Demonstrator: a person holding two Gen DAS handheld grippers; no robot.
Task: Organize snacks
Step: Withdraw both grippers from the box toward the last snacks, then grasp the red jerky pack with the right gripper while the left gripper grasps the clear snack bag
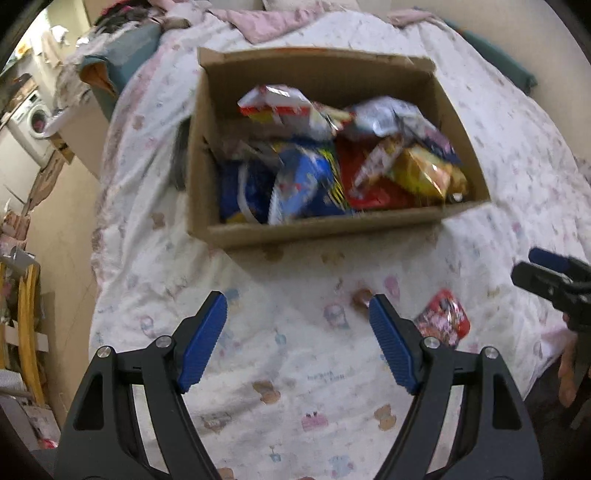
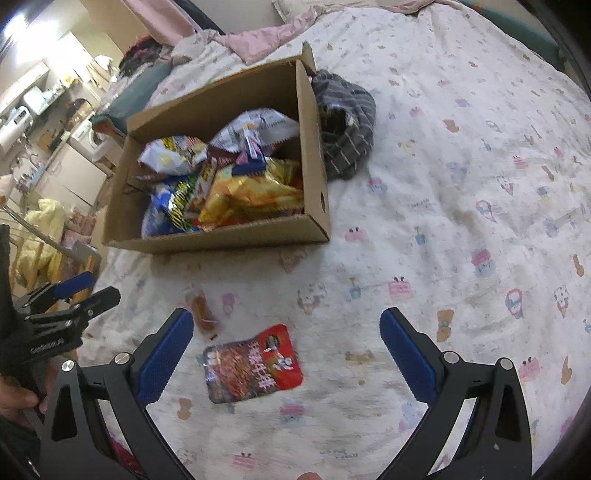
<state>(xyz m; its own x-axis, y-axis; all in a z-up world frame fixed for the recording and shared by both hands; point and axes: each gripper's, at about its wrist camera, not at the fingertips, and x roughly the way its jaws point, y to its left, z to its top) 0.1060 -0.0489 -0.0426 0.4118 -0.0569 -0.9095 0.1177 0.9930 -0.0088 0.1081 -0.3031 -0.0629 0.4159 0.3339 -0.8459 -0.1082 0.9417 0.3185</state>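
Note:
An open cardboard box [image 1: 325, 230] [image 2: 221, 240] full of colourful snack bags stands on the bed. A red snack packet [image 2: 255, 363] [image 1: 445, 314] lies flat on the sheet in front of the box. Left of it lies a small brown sausage snack [image 2: 203, 312] [image 1: 362, 297]. My right gripper [image 2: 286, 326] hovers over the red packet, open wide and holding nothing. My left gripper [image 1: 297, 310] is open over bare sheet, the sausage just by its right fingertip. In the right wrist view the left gripper [image 2: 79, 290] shows at the left edge.
A white printed bedsheet [image 2: 461, 184] covers the bed. A grey striped garment [image 2: 347, 129] lies bunched against the box's right side. Pink bedding [image 1: 266, 22] sits behind the box. Left of the bed are a washing machine [image 1: 35, 120] and household clutter.

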